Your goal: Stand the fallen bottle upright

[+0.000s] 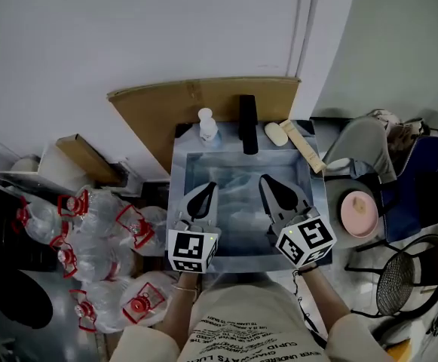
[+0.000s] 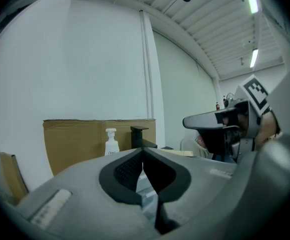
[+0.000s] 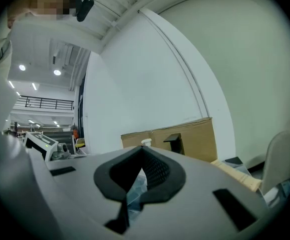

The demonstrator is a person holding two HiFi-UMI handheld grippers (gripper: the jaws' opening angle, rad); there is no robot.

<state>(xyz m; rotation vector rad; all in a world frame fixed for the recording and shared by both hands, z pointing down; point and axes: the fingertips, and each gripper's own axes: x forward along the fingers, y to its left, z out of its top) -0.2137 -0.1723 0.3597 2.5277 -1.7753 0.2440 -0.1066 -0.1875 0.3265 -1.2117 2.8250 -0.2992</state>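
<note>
A white pump bottle (image 1: 207, 125) stands upright on the back left rim of the steel sink (image 1: 241, 166), beside the black tap (image 1: 247, 123). It also shows in the left gripper view, as the bottle (image 2: 111, 142), and only its cap peeks over the jaws in the right gripper view (image 3: 145, 142). My left gripper (image 1: 208, 188) hovers over the basin's left half, jaws shut with nothing between them (image 2: 143, 150). My right gripper (image 1: 268, 182) hovers over the right half, also shut and empty (image 3: 142, 148). Both are well short of the bottle.
Cardboard (image 1: 203, 100) leans on the wall behind the sink. A soap bar (image 1: 277, 133) and a wooden stick (image 1: 303, 145) lie on the back right rim. Several large water jugs (image 1: 105, 255) crowd the floor at left. A pink bowl (image 1: 359, 212), a chair (image 1: 362, 145) and a wire basket (image 1: 403, 277) are at right.
</note>
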